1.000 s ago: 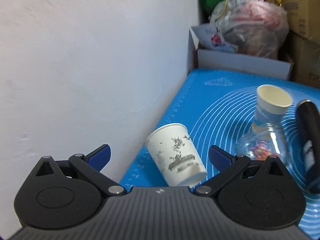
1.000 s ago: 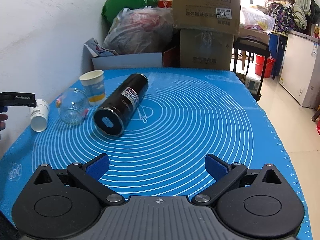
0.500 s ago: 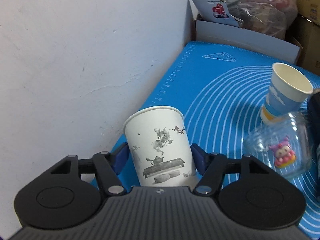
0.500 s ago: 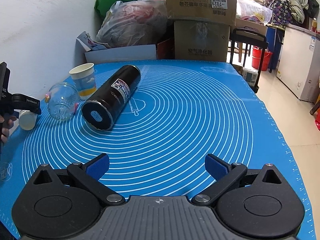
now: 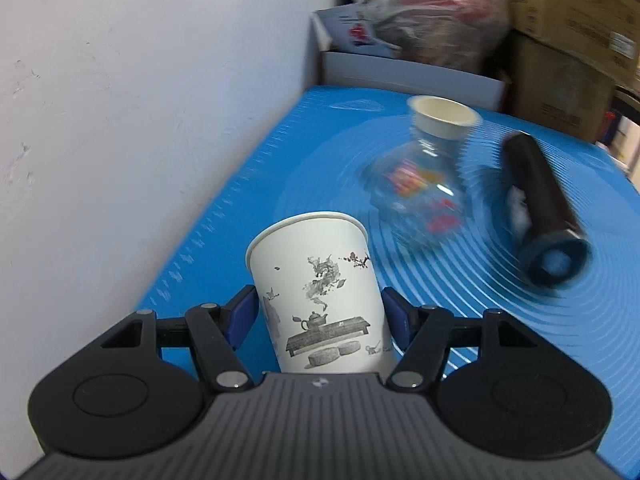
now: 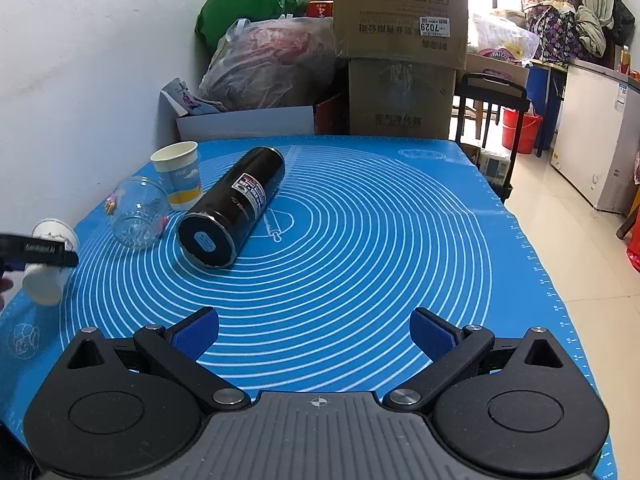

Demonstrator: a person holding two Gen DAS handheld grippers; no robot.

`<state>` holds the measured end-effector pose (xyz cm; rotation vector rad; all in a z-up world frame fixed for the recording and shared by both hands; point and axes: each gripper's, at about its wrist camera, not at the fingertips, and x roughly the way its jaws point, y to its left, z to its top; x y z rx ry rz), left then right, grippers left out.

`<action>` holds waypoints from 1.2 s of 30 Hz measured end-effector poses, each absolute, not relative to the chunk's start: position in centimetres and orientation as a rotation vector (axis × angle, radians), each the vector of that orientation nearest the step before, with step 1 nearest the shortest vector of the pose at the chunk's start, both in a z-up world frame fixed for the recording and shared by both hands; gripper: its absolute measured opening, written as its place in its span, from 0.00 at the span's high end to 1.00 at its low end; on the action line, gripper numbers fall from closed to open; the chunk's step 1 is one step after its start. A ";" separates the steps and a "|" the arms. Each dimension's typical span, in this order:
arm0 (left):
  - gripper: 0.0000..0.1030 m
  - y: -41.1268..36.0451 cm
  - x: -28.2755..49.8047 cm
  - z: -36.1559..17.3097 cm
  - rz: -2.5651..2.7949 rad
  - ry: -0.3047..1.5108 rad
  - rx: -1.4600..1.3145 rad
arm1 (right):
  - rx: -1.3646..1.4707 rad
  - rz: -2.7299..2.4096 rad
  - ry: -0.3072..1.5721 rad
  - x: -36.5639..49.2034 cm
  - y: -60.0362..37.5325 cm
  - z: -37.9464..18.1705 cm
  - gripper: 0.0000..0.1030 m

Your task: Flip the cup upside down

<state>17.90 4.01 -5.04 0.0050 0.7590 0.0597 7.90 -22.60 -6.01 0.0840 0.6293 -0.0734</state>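
Observation:
A white paper cup [image 5: 316, 292] with a grey teapot print sits between the blue pads of my left gripper [image 5: 318, 316], which is shut on its sides. The cup is held above the blue mat, rim pointing away from the camera. In the right wrist view the same cup [image 6: 48, 264] shows at the far left, tilted, with the left gripper's black finger [image 6: 40, 254] across it. My right gripper [image 6: 316, 332] is open and empty, low over the near part of the mat.
On the blue mat [image 6: 380, 240] lie a black cylindrical flask [image 6: 236, 208] on its side, a clear glass jar [image 6: 138, 216] on its side and an upright blue-and-yellow paper cup [image 6: 180, 174]. A white wall runs along the left. Boxes and bags stand behind the mat.
My left gripper closed on the white cup and lifted it off the mat, and the cup's rim now points forward. The right gripper has stayed open, shifting only slightly.

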 end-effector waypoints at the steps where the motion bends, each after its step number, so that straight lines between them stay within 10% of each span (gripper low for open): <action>1: 0.35 3.3 17.1 -5.0 0.044 0.761 0.011 | 0.081 -0.073 0.629 7.6 -22.6 -6.0 0.00; 36: 0.17 -2.2 10.3 -4.5 -0.050 0.737 0.076 | 0.078 -0.082 0.670 5.1 -24.0 -6.8 0.00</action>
